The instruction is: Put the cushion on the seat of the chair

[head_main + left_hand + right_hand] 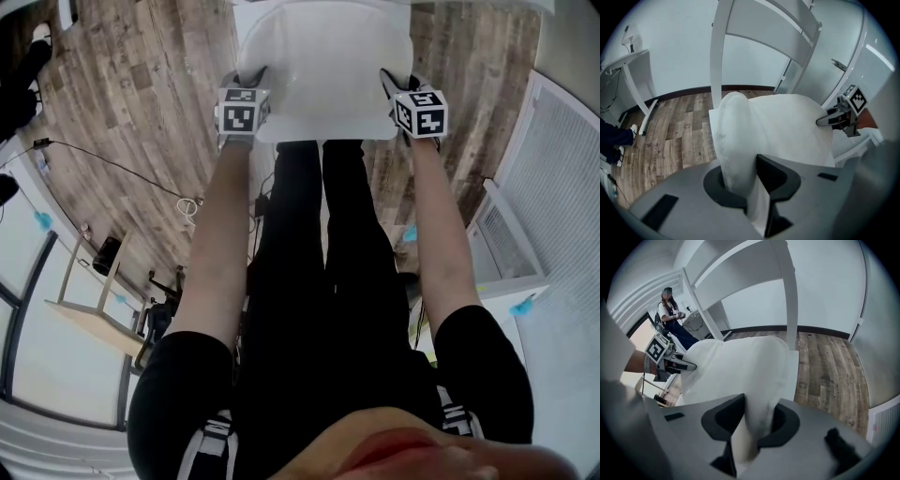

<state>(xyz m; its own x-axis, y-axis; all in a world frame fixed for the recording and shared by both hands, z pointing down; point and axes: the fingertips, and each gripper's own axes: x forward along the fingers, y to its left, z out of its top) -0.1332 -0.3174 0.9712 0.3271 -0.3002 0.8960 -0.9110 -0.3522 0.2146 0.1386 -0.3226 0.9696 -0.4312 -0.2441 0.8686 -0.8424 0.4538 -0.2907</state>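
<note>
Each pinching a side edge of the plump white fabric cushion [323, 66], the left hand-held gripper [255, 77] and right hand-held gripper [388, 80] hold it low over the seat [793, 378] of the white slat-backed chair [719, 56], where an uneven release could leave it skewed or sliding off the front.

The left arm [216, 253] and right arm [439, 244], forearms bare, reach forward and down side by side, well apart, with the legs [323, 244] between them. The left gripper [253, 80] tilts steeply down, and its jaws pinch the left edge of the cushion [323, 66], squeezing the fabric thin between them. The right gripper [390, 82] is tilted much the same at about the same height, and its jaws pinch the cushion's right edge the same way.
</note>
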